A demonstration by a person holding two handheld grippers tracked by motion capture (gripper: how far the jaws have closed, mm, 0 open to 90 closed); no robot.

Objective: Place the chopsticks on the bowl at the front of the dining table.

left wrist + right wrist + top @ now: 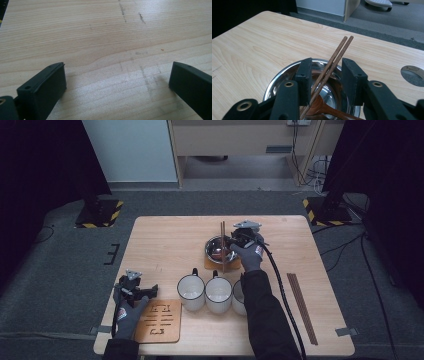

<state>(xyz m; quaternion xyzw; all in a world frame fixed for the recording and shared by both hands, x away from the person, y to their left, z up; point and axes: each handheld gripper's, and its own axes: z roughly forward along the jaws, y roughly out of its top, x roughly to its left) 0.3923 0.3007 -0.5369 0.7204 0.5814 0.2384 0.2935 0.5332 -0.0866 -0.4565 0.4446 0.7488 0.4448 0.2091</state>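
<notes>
2 chopsticks [332, 65] lie across the steel bowl [277, 82], between our right fingers [303, 75] — parted, not pressing them. We judge this the placing step; next, lift clear without nudging them. A wooden spoon [324, 108] sits below the fingers. Our left fingers [43, 90] hang spread over bare worktop [100, 37] — 3 mugs [218, 294] stand near.
</notes>
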